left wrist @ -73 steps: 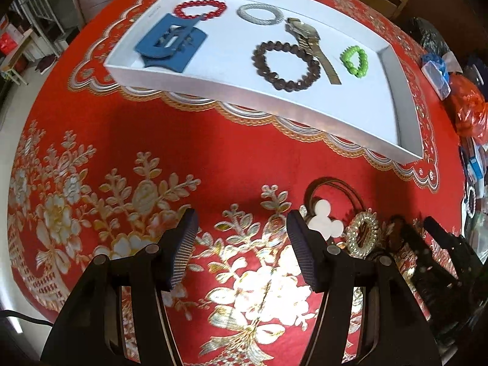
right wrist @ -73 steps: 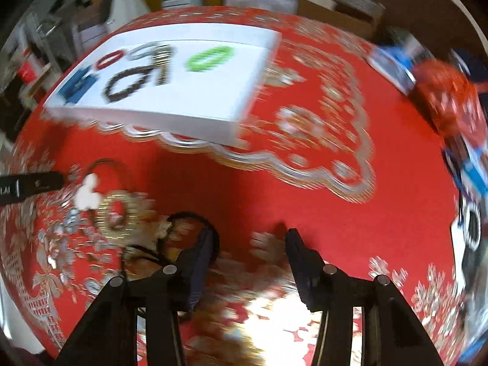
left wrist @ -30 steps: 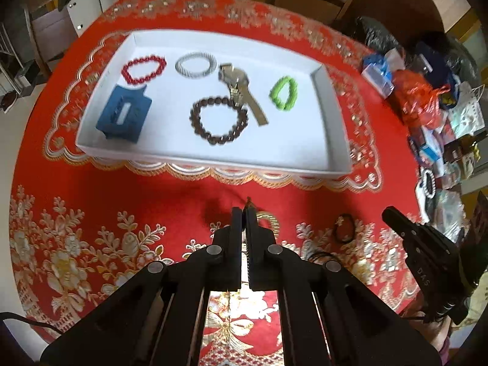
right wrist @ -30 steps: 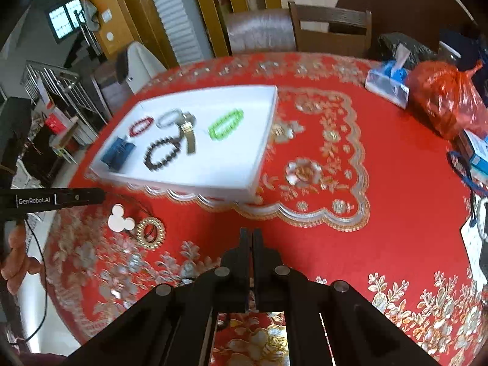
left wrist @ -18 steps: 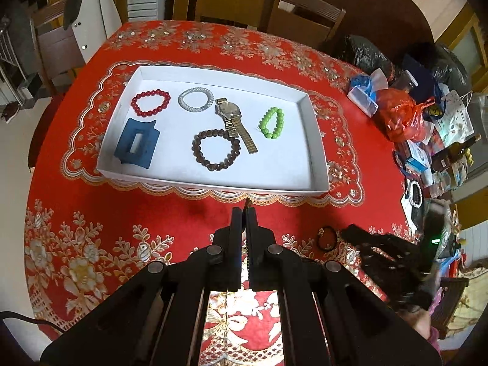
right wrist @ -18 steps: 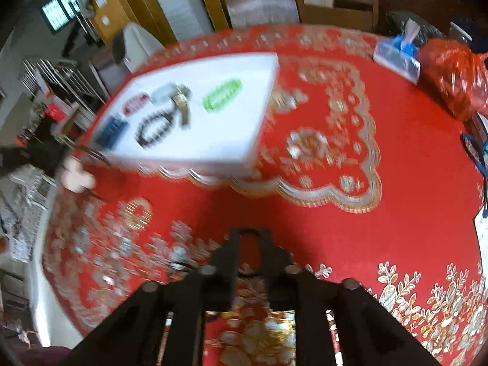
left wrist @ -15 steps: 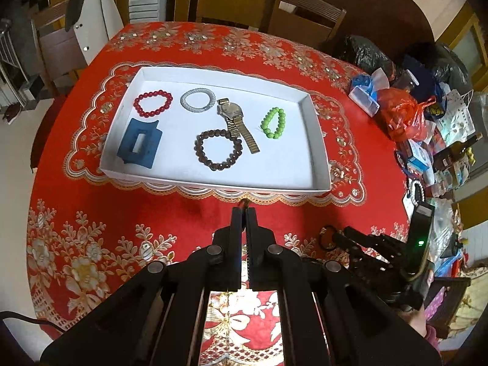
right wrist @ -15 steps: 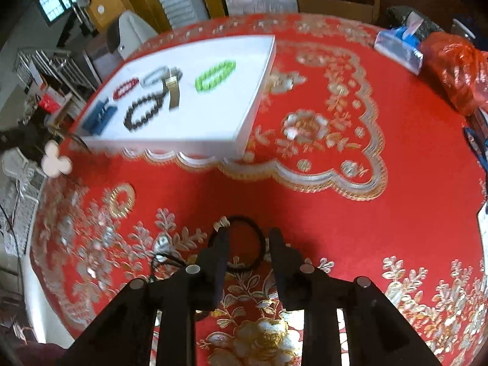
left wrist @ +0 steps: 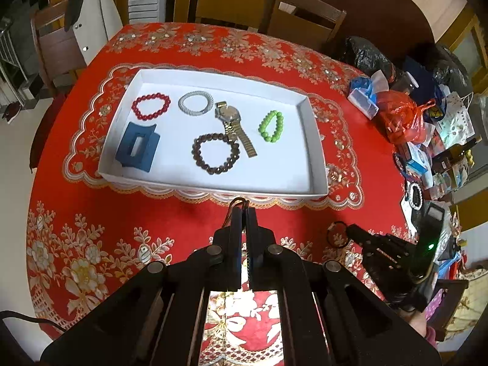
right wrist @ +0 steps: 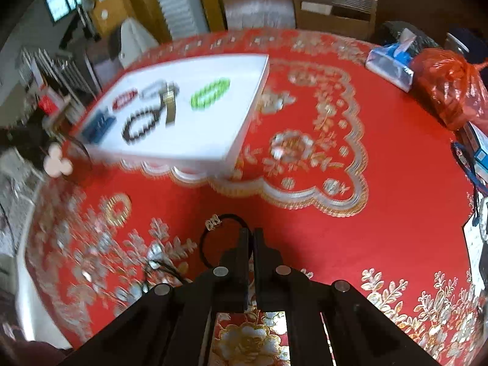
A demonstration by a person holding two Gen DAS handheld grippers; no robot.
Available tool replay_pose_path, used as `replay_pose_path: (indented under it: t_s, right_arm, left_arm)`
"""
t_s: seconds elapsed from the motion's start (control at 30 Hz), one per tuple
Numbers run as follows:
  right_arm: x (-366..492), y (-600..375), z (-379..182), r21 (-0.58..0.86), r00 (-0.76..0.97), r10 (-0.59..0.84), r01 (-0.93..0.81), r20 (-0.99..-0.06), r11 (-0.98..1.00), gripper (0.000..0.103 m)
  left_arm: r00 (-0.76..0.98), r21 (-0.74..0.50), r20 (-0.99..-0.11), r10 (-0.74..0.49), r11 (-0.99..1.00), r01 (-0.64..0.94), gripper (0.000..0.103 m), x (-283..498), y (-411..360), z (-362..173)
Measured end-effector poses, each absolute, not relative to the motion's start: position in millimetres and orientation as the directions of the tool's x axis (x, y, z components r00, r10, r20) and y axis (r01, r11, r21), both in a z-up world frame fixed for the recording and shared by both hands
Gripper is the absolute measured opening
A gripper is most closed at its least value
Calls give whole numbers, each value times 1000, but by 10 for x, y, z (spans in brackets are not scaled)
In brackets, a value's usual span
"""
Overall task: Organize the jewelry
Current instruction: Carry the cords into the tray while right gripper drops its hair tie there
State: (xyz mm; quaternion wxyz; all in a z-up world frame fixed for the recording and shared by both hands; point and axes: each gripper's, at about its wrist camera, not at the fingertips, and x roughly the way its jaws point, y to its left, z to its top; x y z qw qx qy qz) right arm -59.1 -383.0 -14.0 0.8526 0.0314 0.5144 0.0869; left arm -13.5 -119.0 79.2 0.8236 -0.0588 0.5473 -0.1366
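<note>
Step in hand looks like carry-to-tray. Left gripper [left wrist: 243, 213] fingers pinched narrow on a thin dark cord [left wrist: 236, 202] w/ a pale charm [right wrist: 56, 161], just short of the white tray [left wrist: 317, 158] rim. Right gripper [right wrist: 250, 235] fingers nipped on a black hair tie [right wrist: 213, 238], low over the desk [right wrist: 381, 183]. Next: both go over the rim, fingers open on bare floor. Tray holds red [left wrist: 150, 106], silver [left wrist: 195, 102], brown [left wrist: 215, 157], green [left wrist: 271, 126] bracelets, watch [left wrist: 235, 126], blue clip [left wrist: 137, 146].

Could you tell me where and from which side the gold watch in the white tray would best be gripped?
I would grip the gold watch on the free end of its band, coming straight down from above. It lies flat in the white tray, so there is nothing to pinch from the side. That end angles away from the case, though the brown bead bracelet sits close against the band, so closing across the band's width looks safest.
</note>
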Motion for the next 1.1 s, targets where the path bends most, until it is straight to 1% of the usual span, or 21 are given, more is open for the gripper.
replay_pose_path:
  t_s: [0.17,0.4,0.57,0.87,1.1]
  right_arm:
    - [-550,-3893,56,214,482,233,-95,-845,972,2]
    - [-326,-3783,353,218,532,238,-102,-813,971,2]
    - [-121,-3736,418,219,543,233,-92,-807,971,2]
    - [230,-3726,368,232,536,227,-58,-813,971,2]
    - [481,-3657,251,228,505,224,-56,-833,972,2]
  left_arm:
    - [372,-243,-880,-295,953,179,1,-87,-1265,880]
    - [377,-238,-874,-306,947,216,1,56,-1495,972]
    - [368,-226,-878,-306,943,245,1,199,-1693,942]
    - [302,-212,-907,-293,938,273,1,457,-1977,602]
    - [251,-216,-925,-284,940,265,1,661,-1962,316]
